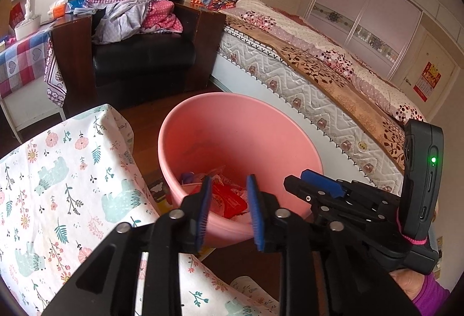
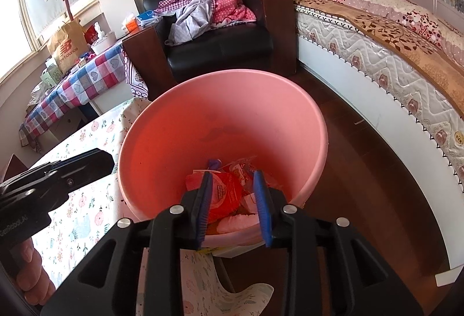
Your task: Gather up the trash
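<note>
A pink plastic bin (image 1: 208, 124) (image 2: 232, 104) stands on the floor beside the table. Red and white wrappers (image 1: 229, 200) (image 2: 224, 194) and other trash lie at its bottom. My left gripper (image 1: 229, 179) hangs over the bin's near rim, jaws apart with nothing between the blue pads. My right gripper (image 2: 232, 173) hangs over the same rim, also open and holding nothing. Each gripper shows in the other's view: the right gripper (image 1: 304, 181) to the right, the left gripper (image 2: 104, 163) at the left edge. A hand (image 1: 411, 284) holds the right one.
A table with a floral cloth (image 1: 58, 171) (image 2: 87, 200) touches the bin's left side. A bed (image 1: 319, 69) (image 2: 391, 54) runs along the right. A black armchair piled with clothes (image 1: 139, 49) (image 2: 217, 34) stands behind the bin. Dark wood floor (image 2: 362, 171) lies between bin and bed.
</note>
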